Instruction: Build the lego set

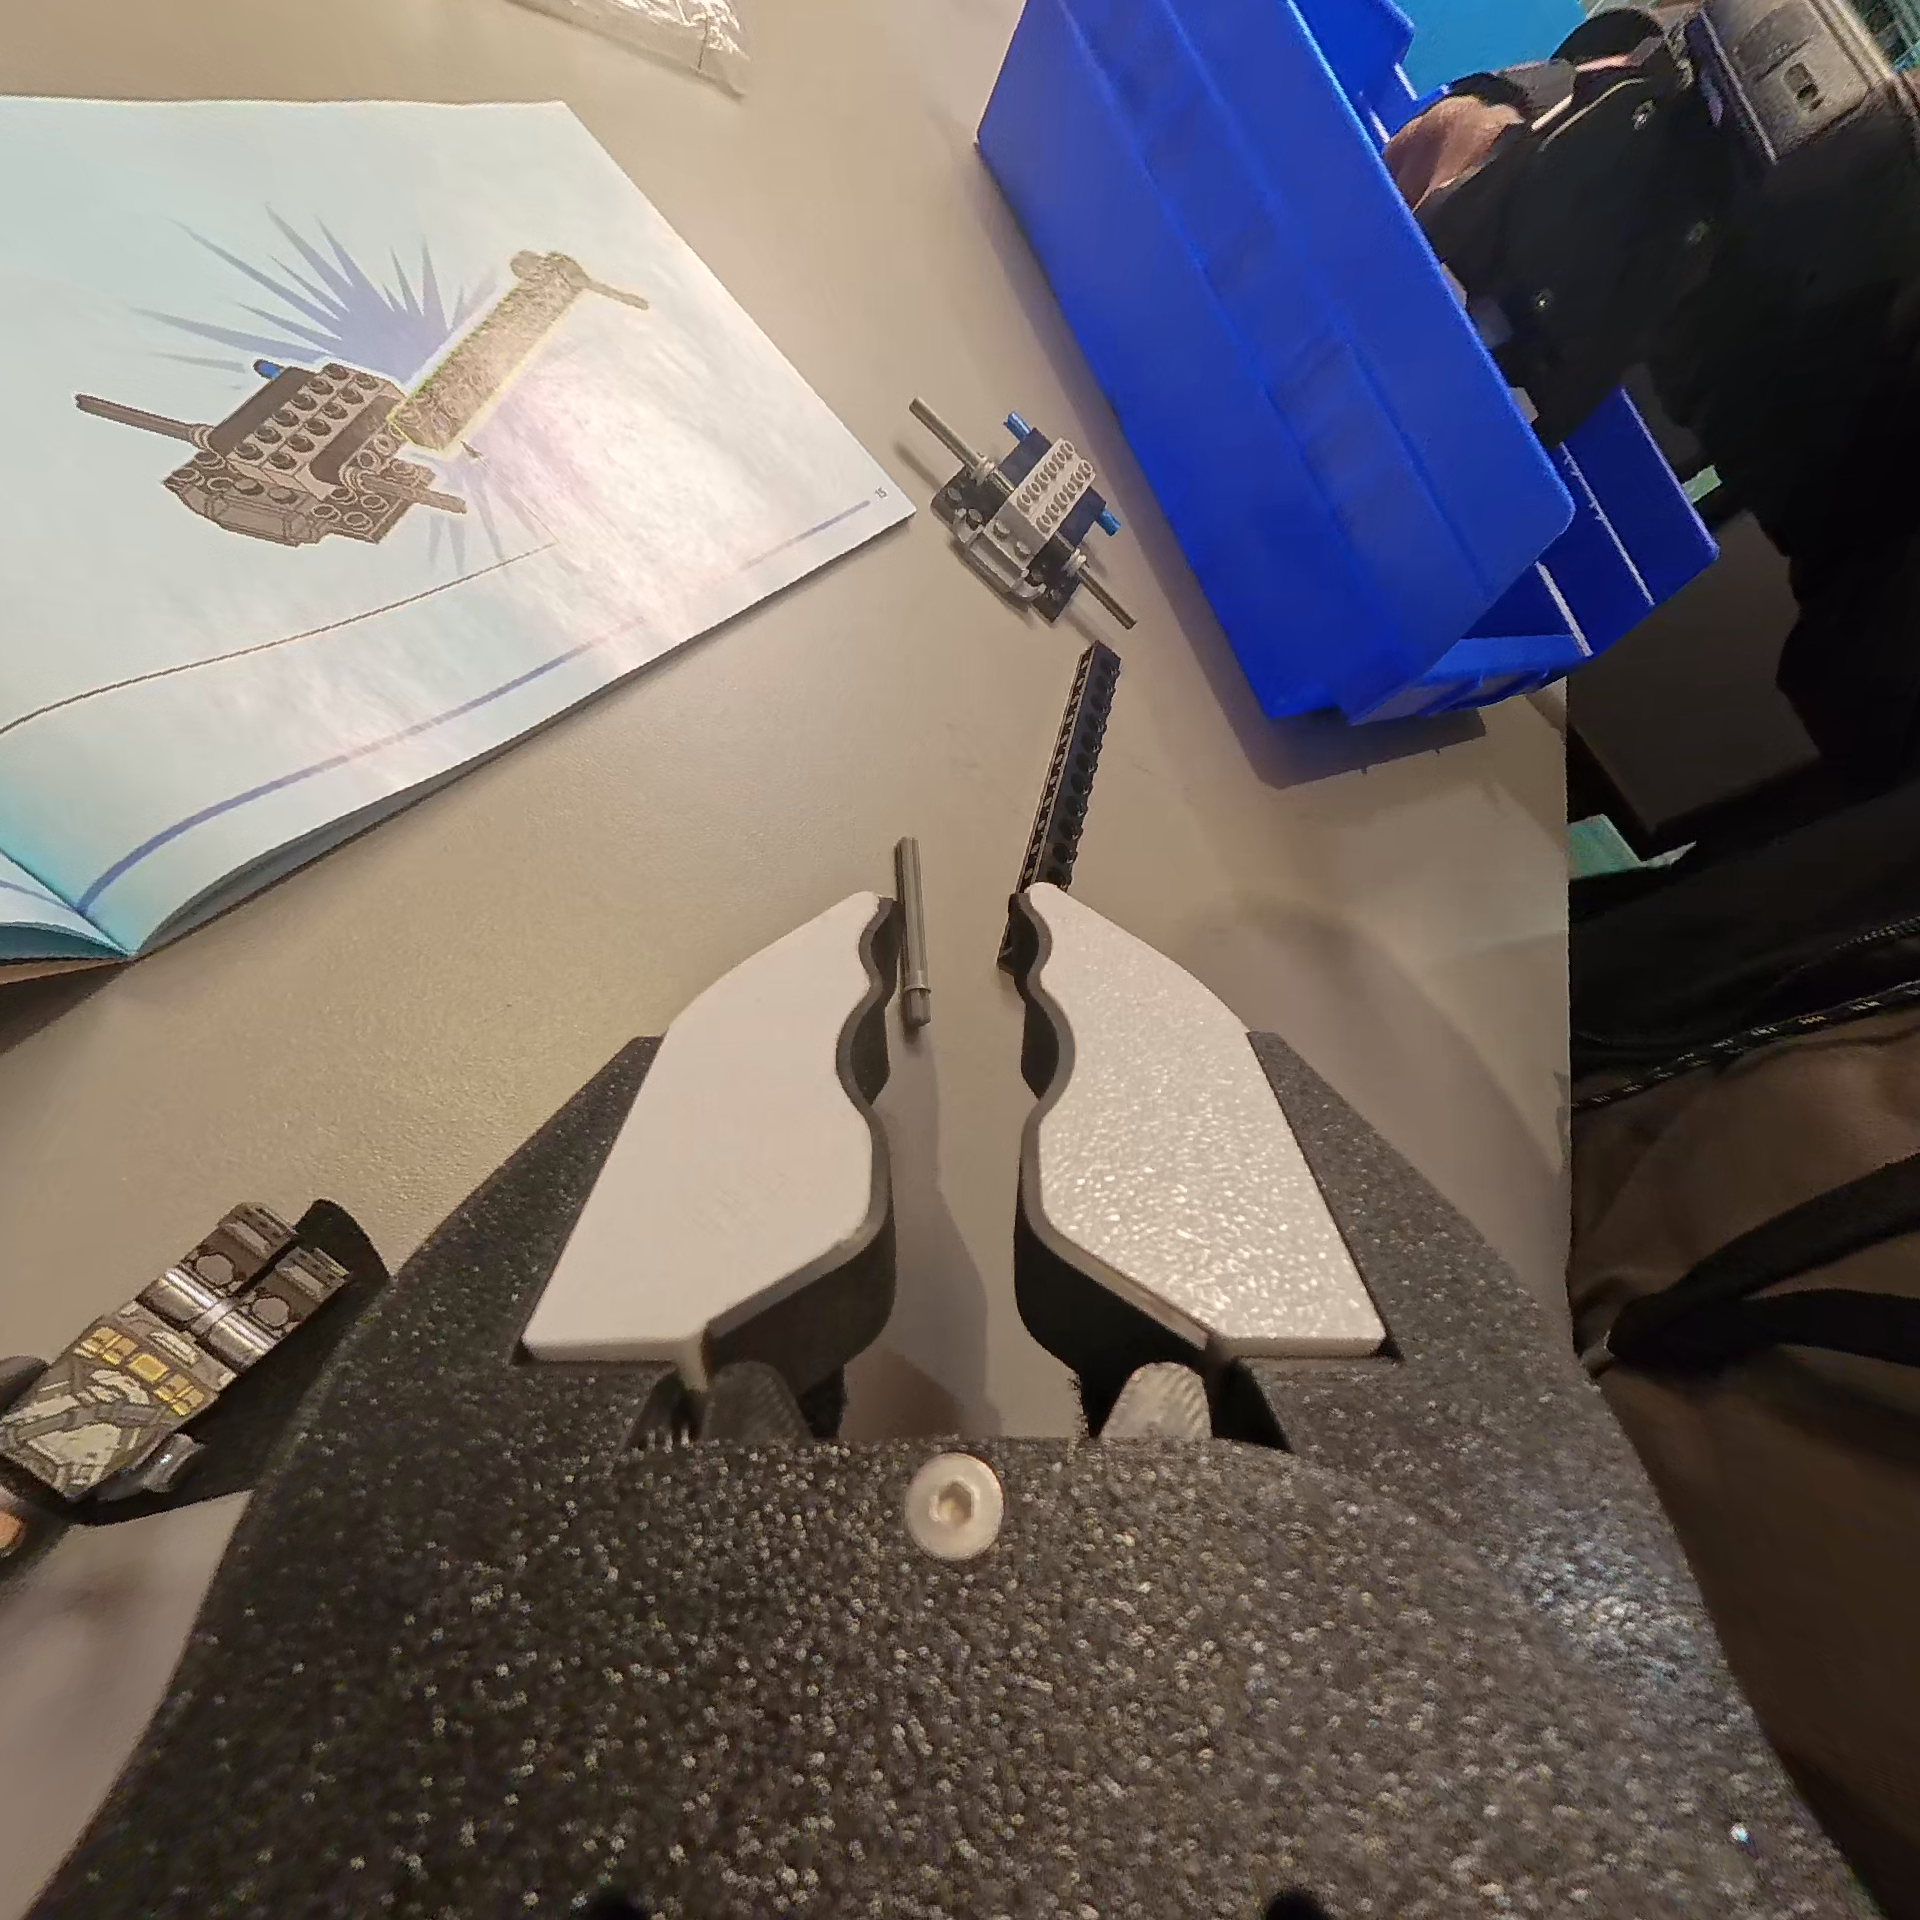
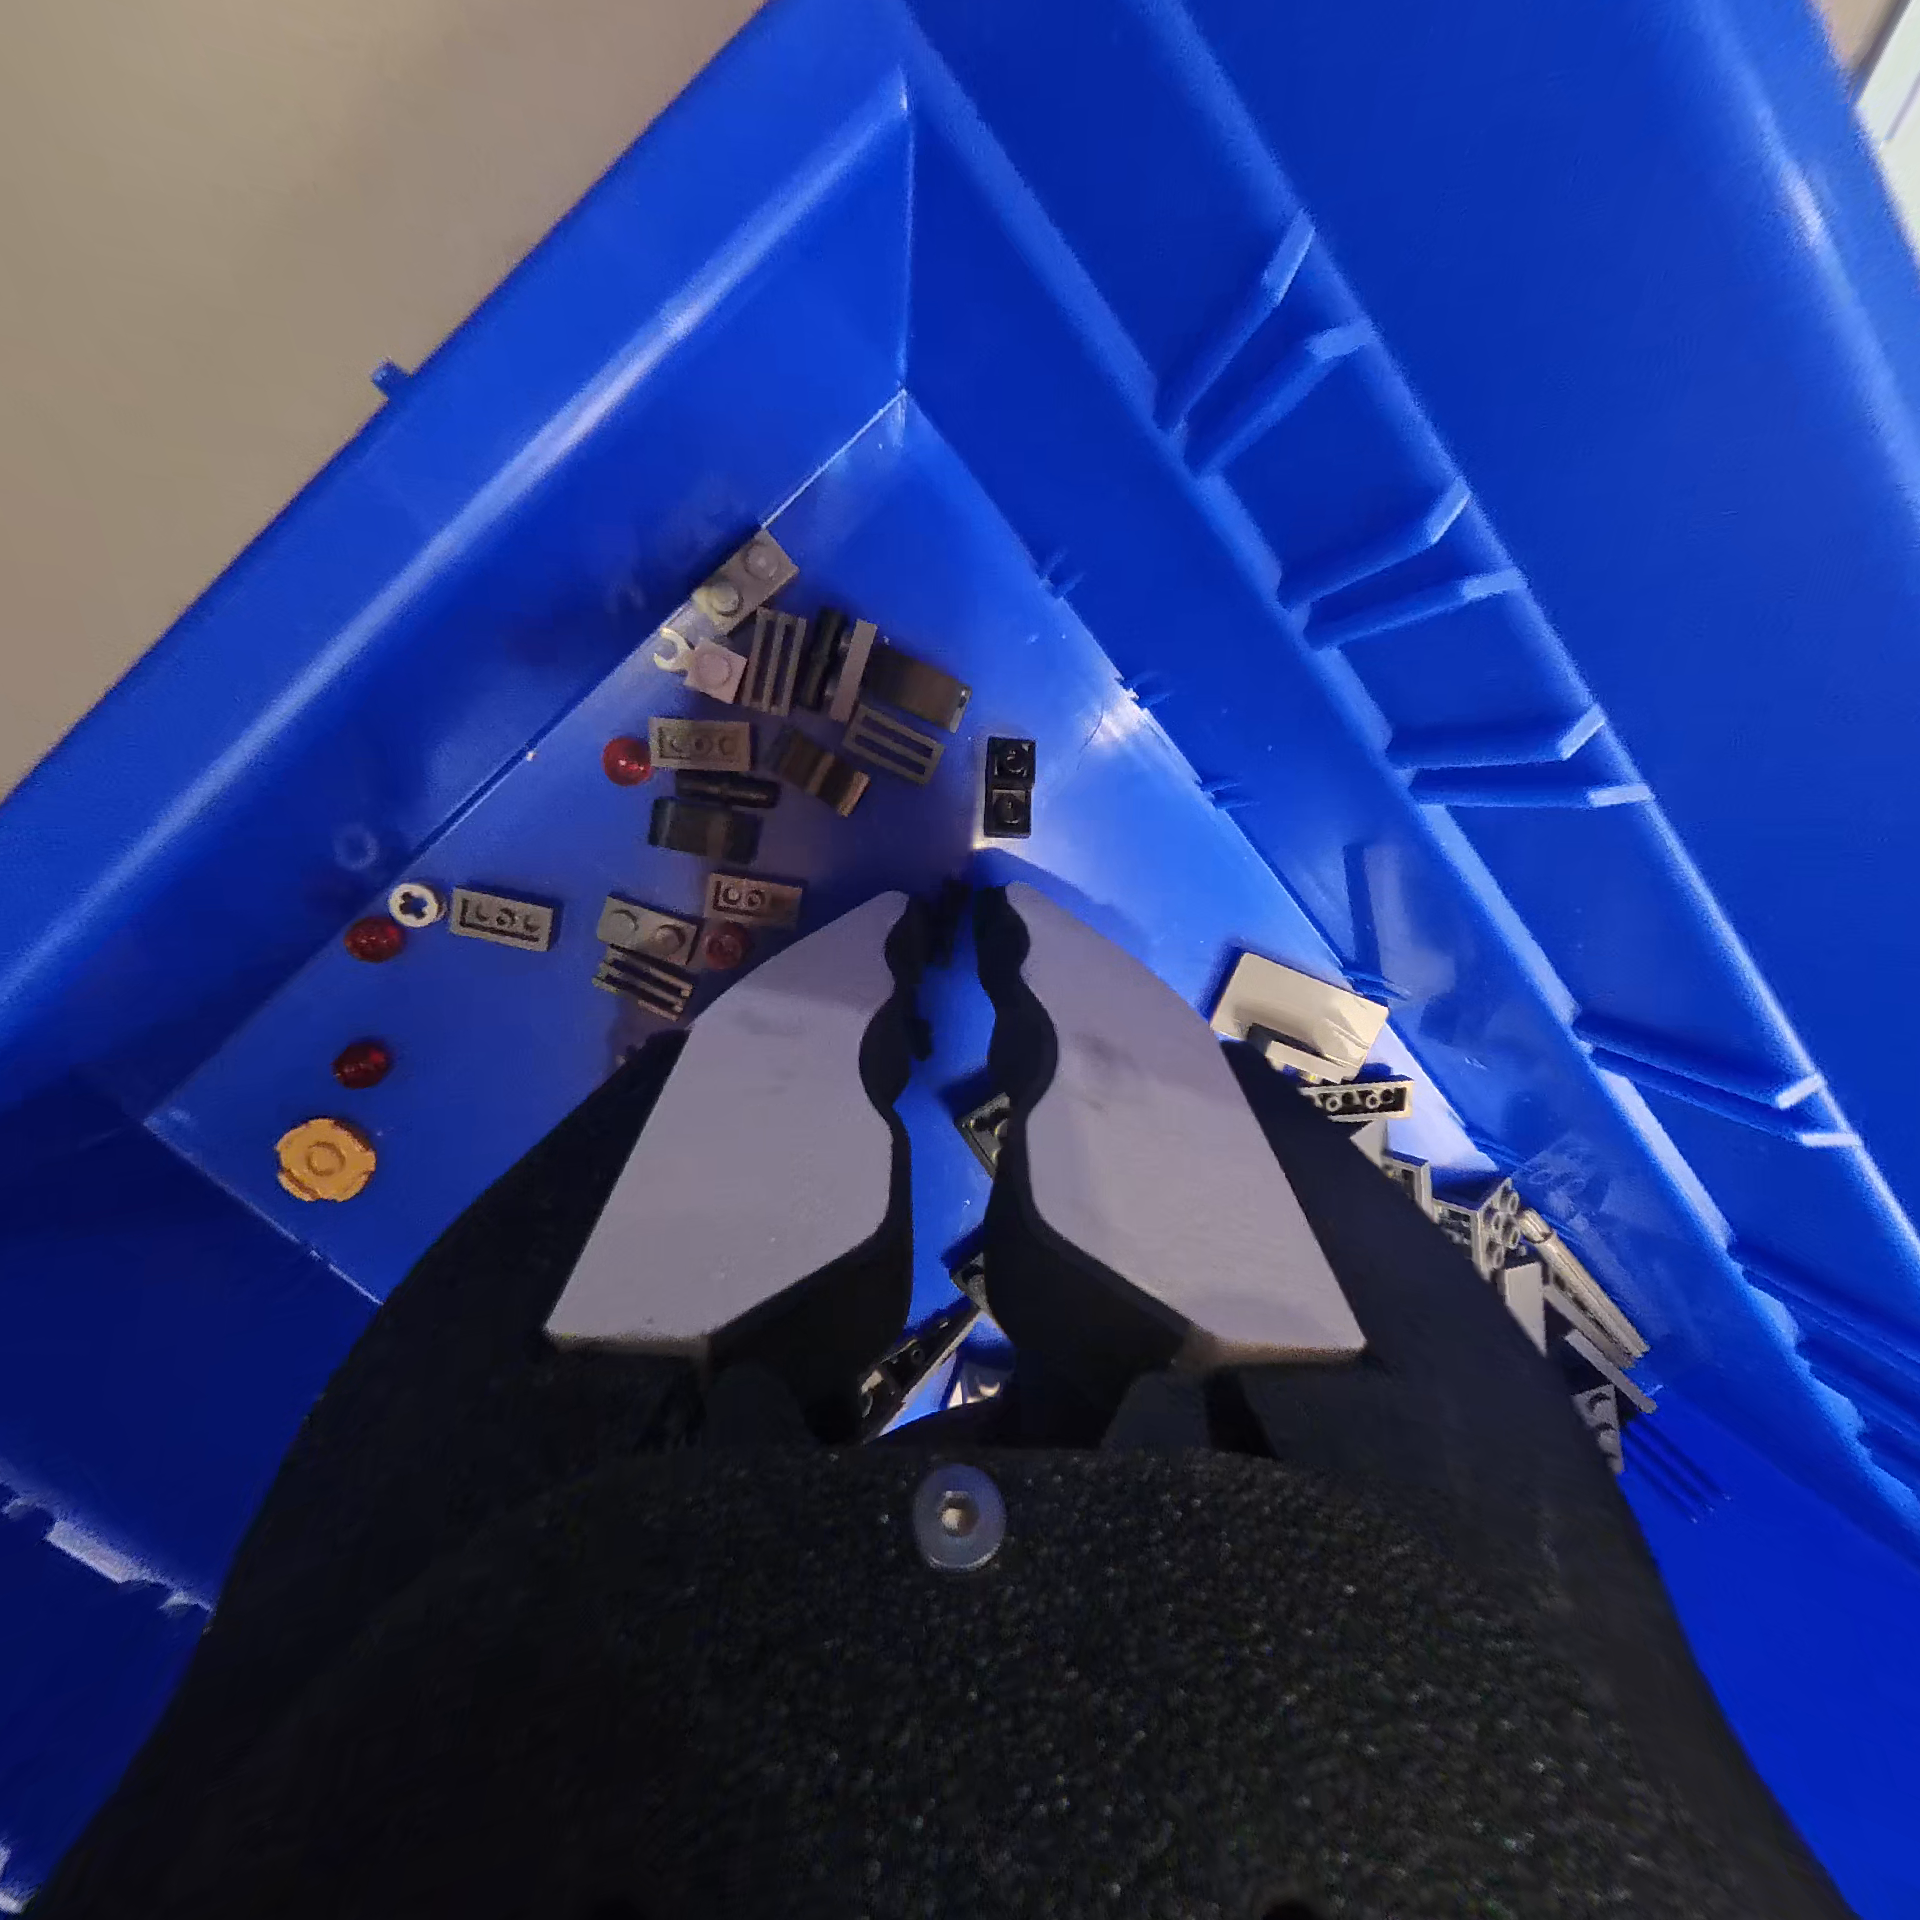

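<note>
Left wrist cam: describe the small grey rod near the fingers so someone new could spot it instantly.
Start at the open instruction booklet on the beige table, then drop toward the left gripper. The grey rod lies loose on the table along the inner edge of the left finger, untouched by the other. Unlike the long black holed beam by the other finger, it is short, smooth and grey.

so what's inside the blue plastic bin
On the floor of the blue plastic bin lie small grey and black plates, red round studs and a gold round tile; the right gripper covers more pieces.
</note>
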Available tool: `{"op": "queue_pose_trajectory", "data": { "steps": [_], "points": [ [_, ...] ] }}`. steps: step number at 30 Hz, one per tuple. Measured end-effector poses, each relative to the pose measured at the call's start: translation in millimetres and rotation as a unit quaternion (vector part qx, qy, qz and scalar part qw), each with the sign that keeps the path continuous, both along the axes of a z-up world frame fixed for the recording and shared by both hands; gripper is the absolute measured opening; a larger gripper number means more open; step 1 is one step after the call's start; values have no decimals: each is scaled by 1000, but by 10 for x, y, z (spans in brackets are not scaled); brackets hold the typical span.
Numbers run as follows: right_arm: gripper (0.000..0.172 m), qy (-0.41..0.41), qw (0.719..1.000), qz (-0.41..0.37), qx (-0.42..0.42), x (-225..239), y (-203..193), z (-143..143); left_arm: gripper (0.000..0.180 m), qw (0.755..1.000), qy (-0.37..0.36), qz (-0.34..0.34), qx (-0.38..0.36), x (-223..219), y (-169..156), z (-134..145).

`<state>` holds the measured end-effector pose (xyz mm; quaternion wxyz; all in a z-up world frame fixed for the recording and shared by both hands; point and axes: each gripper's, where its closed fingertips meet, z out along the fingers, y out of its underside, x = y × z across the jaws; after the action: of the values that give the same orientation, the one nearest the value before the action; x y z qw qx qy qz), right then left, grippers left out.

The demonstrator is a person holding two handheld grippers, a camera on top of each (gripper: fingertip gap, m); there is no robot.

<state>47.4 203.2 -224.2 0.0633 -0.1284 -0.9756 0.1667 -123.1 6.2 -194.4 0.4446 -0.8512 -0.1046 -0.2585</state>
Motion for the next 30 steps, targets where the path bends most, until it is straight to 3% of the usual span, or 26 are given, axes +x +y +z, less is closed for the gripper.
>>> {"op": "queue_pose_trajectory", "data": {
  "steps": [11, 18, 23, 30],
  "points": [
    [5, 19, 1000, -25, -4, -36, 11, 39, 21, 1000, 0, 0, 0, 0, 1, 1],
    [4, 93, 992, -81, -19, -111, -62, 507, 20, 1000, 11, 2, 8, 1, -5, 21],
    [4, 157, 977, -142, -13, -144, -333, 893, 18, 999, 32, 4, 16, 11, -12, 43],
    [4, 187, 972, -140, -18, -469, -989, 1135, 17, 997, 61, 34, 32, -25, -47, 95]
  ]
}}
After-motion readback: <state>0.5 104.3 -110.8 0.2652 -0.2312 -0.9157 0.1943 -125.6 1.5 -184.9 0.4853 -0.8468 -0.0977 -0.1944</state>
